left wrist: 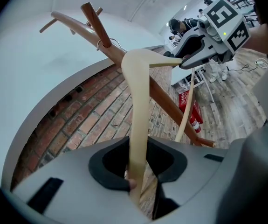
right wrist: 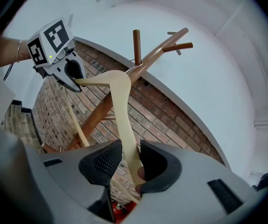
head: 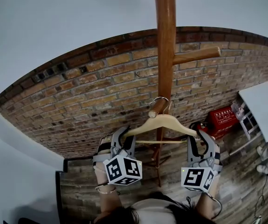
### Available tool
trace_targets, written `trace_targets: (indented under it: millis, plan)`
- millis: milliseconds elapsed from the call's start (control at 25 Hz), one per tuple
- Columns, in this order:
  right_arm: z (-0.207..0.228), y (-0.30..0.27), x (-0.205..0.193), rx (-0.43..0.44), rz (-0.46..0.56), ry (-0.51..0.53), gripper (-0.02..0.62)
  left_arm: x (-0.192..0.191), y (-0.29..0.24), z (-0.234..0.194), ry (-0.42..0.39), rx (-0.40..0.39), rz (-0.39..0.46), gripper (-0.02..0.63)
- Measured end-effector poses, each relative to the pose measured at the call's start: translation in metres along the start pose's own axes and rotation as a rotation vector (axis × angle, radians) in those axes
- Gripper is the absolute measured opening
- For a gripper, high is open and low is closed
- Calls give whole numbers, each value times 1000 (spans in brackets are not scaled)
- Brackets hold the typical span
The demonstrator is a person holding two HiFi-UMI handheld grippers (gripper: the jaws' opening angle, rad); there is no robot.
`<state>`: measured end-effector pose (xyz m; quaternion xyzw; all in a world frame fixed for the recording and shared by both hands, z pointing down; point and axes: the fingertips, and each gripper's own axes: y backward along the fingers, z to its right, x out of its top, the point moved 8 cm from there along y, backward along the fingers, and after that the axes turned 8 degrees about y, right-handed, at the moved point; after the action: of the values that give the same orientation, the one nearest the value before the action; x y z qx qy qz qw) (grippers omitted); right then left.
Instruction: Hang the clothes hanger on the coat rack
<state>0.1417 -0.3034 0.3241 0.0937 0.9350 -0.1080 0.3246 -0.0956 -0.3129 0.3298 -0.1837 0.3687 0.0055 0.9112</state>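
Brick wall [head: 92,94], red-brown, curves across the left and middle of the head view, with white wall above it.

Lower left of centre: left gripper [head: 124,135], marker cube facing the camera, bracelet [head: 106,189] on the wrist behind it. Its jaws stand apart around the left arm of the wooden clothes hanger [head: 164,122]. In the left gripper view the arm lies against one jaw, and brick shows through a gap on the other side. Not clamped.

Centre: coat rack [head: 165,50], a brown wooden pole running to the top of the frame. One peg reaches to the upper right; a shorter peg [head: 157,108] points toward the camera. The hanger's metal hook [head: 162,98] loops over that short peg. The hanger sits roughly level just below it, crossbar beneath.

Lower right of centre: right gripper [head: 200,143], jaws either side of the tip of the hanger's right arm. The right gripper view shows them parted, the arm end leaning on one pad and the other pad just clear.

Further right, on the plank floor [head: 236,185] by the wall: red box [head: 221,120]. Far right edge: white table [head: 264,107].
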Motion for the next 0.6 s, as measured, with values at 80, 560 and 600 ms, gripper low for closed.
trace_targets:
  millis: [80,560,600]
  plan:
    - [-1,0,0,1,-1,-8,133,-1,-2,-1,3,8,7,100]
    - [-7,2,1,-4,9,-26,135,-5,-2,-4,29,33,44,105]
    - [-8,2,2,-2,8,-25,135,-6,-1,-5,33,33,48,106]
